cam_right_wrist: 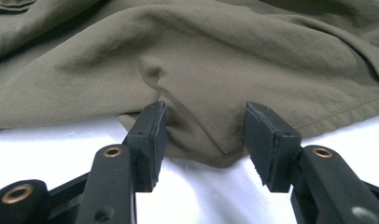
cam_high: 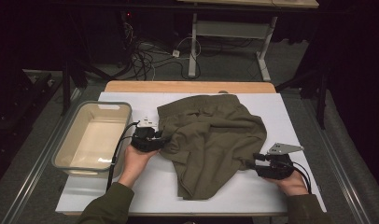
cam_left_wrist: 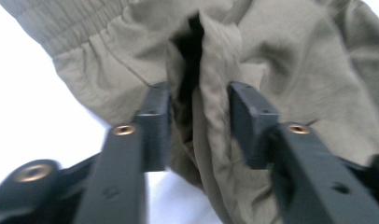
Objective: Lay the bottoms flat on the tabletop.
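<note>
A pair of olive-green shorts (cam_high: 211, 140) lies crumpled on the white table top (cam_high: 141, 186). My left gripper (cam_high: 163, 140) is at the shorts' left edge, below the elastic waistband. In the left gripper view a raised fold of the cloth (cam_left_wrist: 211, 70) stands between the jaws of the left gripper (cam_left_wrist: 199, 116), which are apart and not pressing on it. My right gripper (cam_high: 252, 161) is at the shorts' lower right hem. In the right gripper view the hem (cam_right_wrist: 211, 154) lies between the spread jaws of the right gripper (cam_right_wrist: 204, 130), with a gap on the right side.
A beige plastic bin (cam_high: 66, 144) stands empty at the table's left side, close to my left hand. Beyond the table's far wooden edge (cam_high: 187, 86) are cables and a desk frame on the floor.
</note>
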A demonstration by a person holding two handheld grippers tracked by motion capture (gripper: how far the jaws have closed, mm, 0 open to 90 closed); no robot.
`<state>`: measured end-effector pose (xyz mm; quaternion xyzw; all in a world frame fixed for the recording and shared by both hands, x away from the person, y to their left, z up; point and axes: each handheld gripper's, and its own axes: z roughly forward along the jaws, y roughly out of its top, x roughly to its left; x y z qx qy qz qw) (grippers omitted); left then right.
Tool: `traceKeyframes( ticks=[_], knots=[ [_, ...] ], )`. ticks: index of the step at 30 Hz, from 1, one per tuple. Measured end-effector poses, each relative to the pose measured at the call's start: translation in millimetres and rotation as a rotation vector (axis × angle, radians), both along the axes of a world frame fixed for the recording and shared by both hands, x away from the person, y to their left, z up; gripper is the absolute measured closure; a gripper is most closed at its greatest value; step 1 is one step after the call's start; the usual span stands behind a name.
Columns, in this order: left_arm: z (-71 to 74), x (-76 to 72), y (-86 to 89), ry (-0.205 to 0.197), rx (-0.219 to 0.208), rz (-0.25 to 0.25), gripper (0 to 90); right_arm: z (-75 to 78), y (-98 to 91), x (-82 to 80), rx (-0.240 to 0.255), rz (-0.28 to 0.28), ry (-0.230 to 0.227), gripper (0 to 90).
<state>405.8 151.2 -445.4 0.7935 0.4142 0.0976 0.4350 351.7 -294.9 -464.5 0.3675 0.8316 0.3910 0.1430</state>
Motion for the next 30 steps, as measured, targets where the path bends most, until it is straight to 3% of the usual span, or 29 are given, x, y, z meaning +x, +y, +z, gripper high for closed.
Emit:
traceKeyframes(
  ticks=[1, 4, 5, 7, 8, 9, 10, 12, 14, 18, 25, 30],
  knots=[
    [3.4, -1.9, 0.9, -0.006, -0.001, -0.003, 41.0, 0.0, -0.1, 0.1, 0.0, 0.001, 0.0, 50.6],
    [16.3, -10.5, 3.0, -0.048, -0.006, 0.004, 34.1, -0.1, 0.0, 0.1, 0.0, 0.002, 0.0, 50.6],
    [25.5, -16.5, 4.3, -0.073, -0.025, -0.004, 33.2, -0.1, 0.1, 0.1, 0.0, 0.002, 0.0, 50.6],
    [29.6, -19.2, 4.0, -0.081, -0.032, -0.016, 33.2, -0.2, 0.3, 0.1, 0.0, 0.002, 0.0, 50.6],
    [36.3, -24.3, 0.8, -0.094, -0.038, -0.054, 33.2, -0.2, 0.4, 0.0, 0.0, 0.002, 0.001, 50.6],
    [36.3, -24.3, 0.8, -0.094, -0.038, -0.054, 33.2, -0.2, 0.5, 0.0, 0.0, 0.002, 0.0, 50.6],
    [40.1, -28.5, -5.3, -0.094, -0.041, -0.098, 33.2, -0.2, 0.5, 0.1, 0.0, 0.002, 0.001, 50.6],
    [41.0, -30.7, -9.4, -0.094, -0.044, -0.118, 33.2, -0.2, 0.6, 0.1, -0.001, 0.001, 0.001, 50.6],
    [40.3, -35.4, -23.1, -0.081, -0.037, -0.189, 33.2, -0.3, 0.5, 0.0, 0.0, 0.001, 0.002, 50.6],
    [35.2, -41.8, -42.8, -0.063, -0.017, -0.264, 33.2, -0.3, 0.5, 0.0, 0.001, 0.002, 0.003, 50.6],
    [16.9, -51.4, -80.4, -0.019, 0.034, -0.356, 33.2, -0.5, 0.6, 0.1, -0.001, 0.003, 0.003, 50.4],
    [0.8, -56.6, -101.1, 0.005, 0.112, -0.391, 33.3, -0.5, 0.5, 0.2, 0.0, 0.003, 0.003, 50.4]
  ],
)
